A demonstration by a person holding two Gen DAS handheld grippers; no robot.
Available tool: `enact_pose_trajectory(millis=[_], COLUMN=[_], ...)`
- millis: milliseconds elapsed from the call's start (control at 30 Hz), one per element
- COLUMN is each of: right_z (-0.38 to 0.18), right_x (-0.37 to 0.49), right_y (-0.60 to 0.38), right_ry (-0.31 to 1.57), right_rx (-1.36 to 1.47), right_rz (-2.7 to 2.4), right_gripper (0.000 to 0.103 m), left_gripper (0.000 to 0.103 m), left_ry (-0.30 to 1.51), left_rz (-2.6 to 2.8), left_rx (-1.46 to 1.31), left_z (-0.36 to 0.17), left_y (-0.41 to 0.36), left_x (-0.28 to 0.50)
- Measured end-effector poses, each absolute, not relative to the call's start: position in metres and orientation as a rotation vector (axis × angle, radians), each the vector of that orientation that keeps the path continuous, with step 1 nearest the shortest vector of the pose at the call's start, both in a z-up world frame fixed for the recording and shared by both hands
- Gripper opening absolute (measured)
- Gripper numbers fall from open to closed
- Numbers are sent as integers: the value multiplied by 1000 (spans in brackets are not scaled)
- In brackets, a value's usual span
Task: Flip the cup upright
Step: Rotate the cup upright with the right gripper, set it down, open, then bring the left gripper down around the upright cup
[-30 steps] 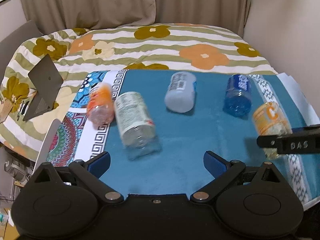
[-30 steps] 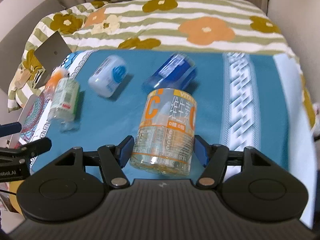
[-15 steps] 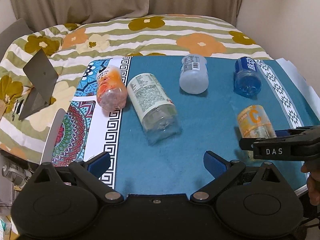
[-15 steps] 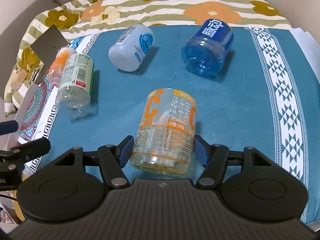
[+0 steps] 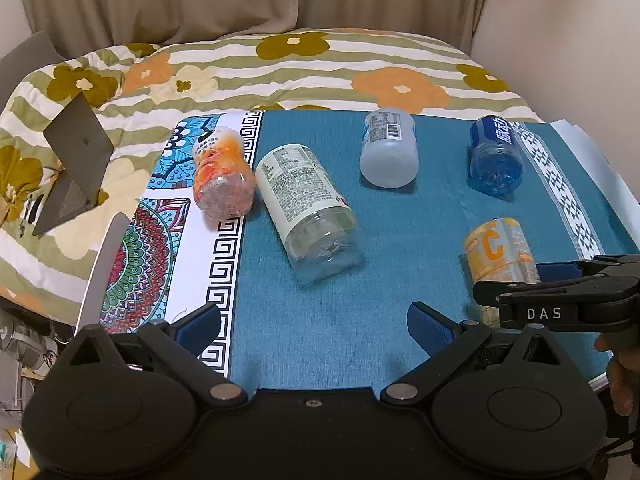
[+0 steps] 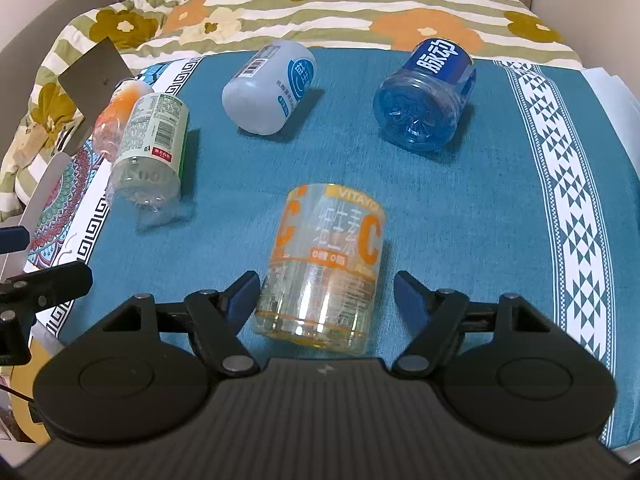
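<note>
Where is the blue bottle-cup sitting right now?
The blue cup lies on its side at the far right of the teal cloth, right of the white cup and beyond the orange cup.

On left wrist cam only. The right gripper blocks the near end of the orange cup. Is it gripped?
Observer: No. In the right wrist view the right gripper is open, with one finger on either side of the orange cup. The cup lies on its side on the blue cloth.
Operator: Contact on either pad?
Observer: The pad at picture-left sits right at the cup's wall, but I cannot tell if it touches. The other pad is apart from the cup, with a strip of cloth showing between them.
</note>
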State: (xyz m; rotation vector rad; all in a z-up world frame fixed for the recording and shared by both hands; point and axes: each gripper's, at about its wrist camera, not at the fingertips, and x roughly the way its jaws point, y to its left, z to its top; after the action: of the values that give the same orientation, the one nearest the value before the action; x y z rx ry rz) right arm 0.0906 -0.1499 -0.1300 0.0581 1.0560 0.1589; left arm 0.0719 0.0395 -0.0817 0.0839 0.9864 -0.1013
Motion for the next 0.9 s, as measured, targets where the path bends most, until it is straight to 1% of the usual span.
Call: enact_pose_trajectory(millis=[200, 267, 333, 567, 733, 767, 800, 900], right_z=[-129, -128, -127, -117, -93, -86, -80, -63], right_x=[91, 90, 91, 91, 89, 87, 85, 78], right_y=[-152, -153, -153, -158, -174, -180, -188, -215], right_ry=[1066, 1068, 1066, 1062, 1063, 1059, 1053, 1019], right_rx=[76, 81, 86, 115, 169, 183, 196, 228], right_rz=[172, 177, 181, 195, 187, 184, 179, 143], right_gripper=[91, 94, 95, 95, 96, 97, 103, 103], left_gripper=[101, 101, 101, 101, 101, 101, 101, 101], left_ry=[983, 982, 980, 969, 950, 952, 955, 966], left_rz=[-90, -87, -84, -78, -95, -105, -120, -165], left_rx=[78, 76, 73, 61, 67, 68, 68, 75], left_z=[-79, -78, -77, -67, -46, -41, -38, -31], left_y=[39, 38, 38, 36, 25, 20, 14, -11], left_x=[70, 69, 68, 67, 71, 74, 77, 88])
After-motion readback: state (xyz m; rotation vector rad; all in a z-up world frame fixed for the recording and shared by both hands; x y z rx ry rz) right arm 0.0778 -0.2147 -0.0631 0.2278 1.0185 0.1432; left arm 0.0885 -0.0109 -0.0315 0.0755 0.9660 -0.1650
